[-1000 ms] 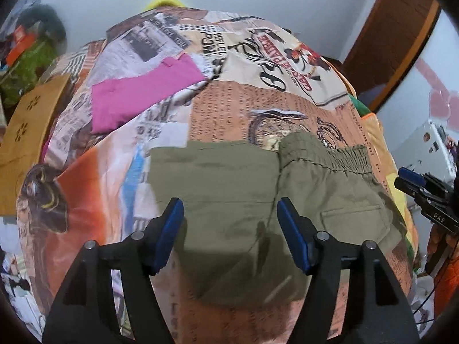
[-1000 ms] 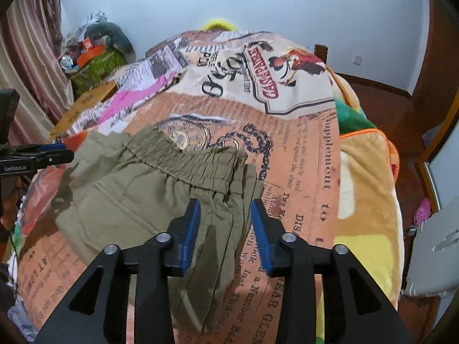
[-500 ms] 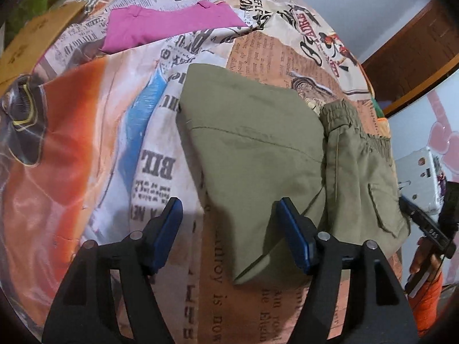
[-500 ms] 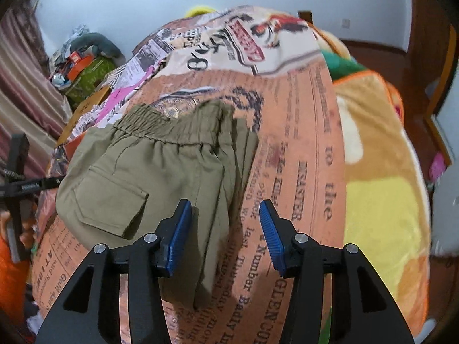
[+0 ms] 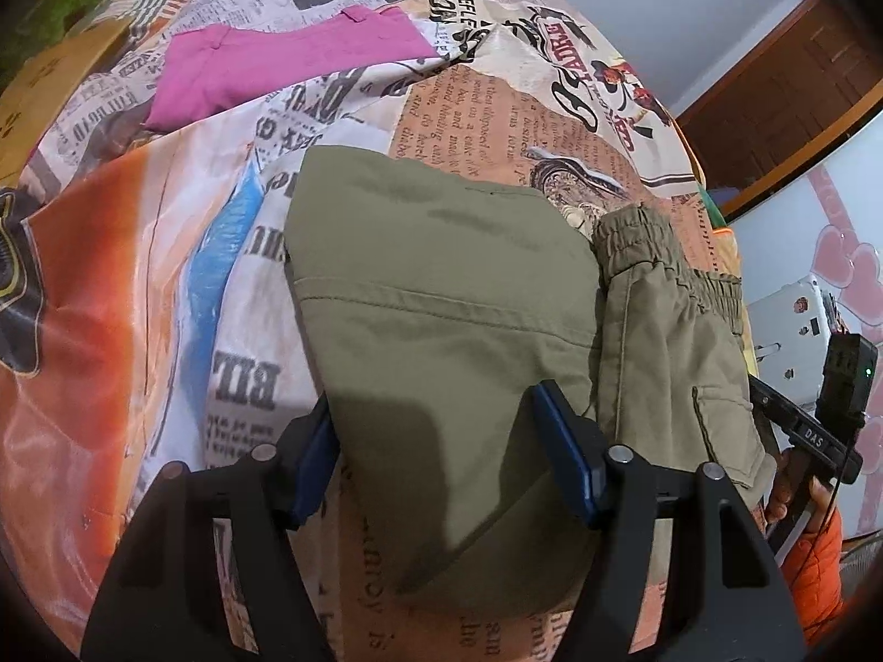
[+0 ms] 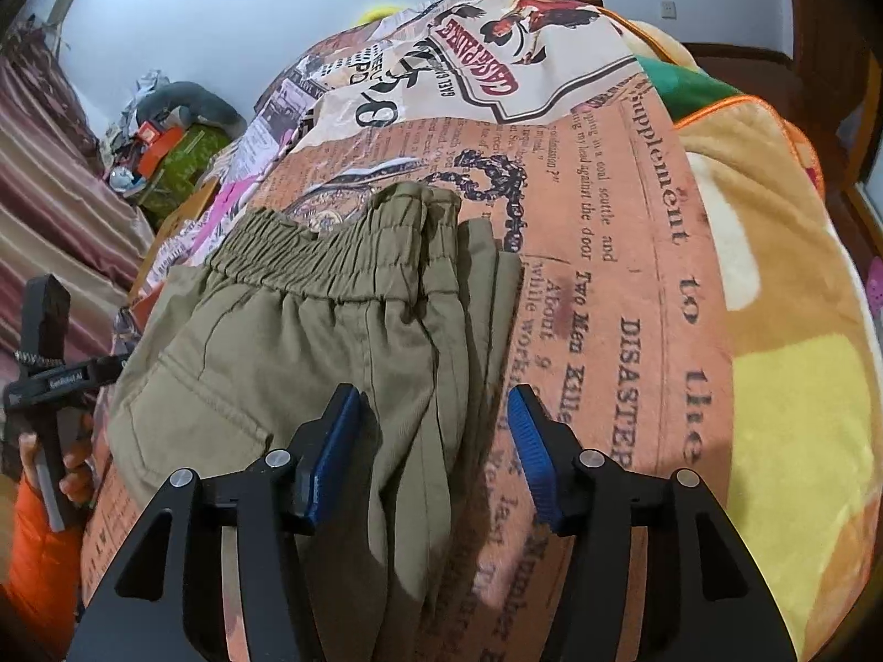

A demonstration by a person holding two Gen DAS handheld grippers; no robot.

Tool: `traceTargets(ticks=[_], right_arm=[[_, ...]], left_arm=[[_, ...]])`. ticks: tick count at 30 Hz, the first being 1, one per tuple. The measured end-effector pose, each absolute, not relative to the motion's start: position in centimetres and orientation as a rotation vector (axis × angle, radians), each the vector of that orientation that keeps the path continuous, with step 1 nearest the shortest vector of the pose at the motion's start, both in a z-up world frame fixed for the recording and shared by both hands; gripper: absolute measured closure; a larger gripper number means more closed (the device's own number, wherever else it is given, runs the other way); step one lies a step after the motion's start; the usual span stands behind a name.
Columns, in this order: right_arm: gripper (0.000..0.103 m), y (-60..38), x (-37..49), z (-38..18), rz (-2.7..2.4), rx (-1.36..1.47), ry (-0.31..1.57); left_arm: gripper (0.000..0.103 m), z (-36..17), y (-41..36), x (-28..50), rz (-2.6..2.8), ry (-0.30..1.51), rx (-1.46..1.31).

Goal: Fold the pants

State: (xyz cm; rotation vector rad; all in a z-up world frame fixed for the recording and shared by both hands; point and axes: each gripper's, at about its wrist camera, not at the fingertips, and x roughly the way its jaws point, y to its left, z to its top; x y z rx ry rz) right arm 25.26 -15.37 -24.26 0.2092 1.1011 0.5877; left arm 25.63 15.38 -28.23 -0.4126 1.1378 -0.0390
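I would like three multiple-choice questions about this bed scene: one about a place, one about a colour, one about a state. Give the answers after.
1. Where does the pink garment lie?
A. on top of the olive pants
B. apart from the olive pants, farther up the bedspread
C. on the floor

2. What colour are the pads on the fingers?
A. blue
B. red
C. white

3. In what state are the pants?
A. hanging up
B. rolled into a ball
C. folded over, lying flat

Answers: 1 B, printed bedspread shows between the two garments. 2 A, both grippers carry blue pads. 3 C, one layer lies doubled beside the elastic waistband.
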Motion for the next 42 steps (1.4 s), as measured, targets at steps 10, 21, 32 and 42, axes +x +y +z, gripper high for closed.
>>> traceTargets(ticks=[10, 21, 32, 42], right_arm=[[0.074, -14.9, 25.9, -24.0, 0.594, 0.196, 1.079], [0.094, -14.2, 25.6, -21.2, 0.585, 0.138, 0.984], [0.095, -12.8, 25.0, -16.8, 0.576, 0.064, 0.867], [0.095, -10.5, 26.0, -13.5, 0.56, 0.021, 0.791]], left_arm=[[0.067, -27.4, 13.6, 26.6, -0.038, 1.122, -0.345], [0.099, -25.1, 12.0, 26.9, 0.026, 1.079, -0.195], [0.1, -21.4, 10.3, 26.8, -0.016, 0.987, -0.115], [0.103, -16.2, 12.3, 27.2, 0.0, 0.843, -0.082]])
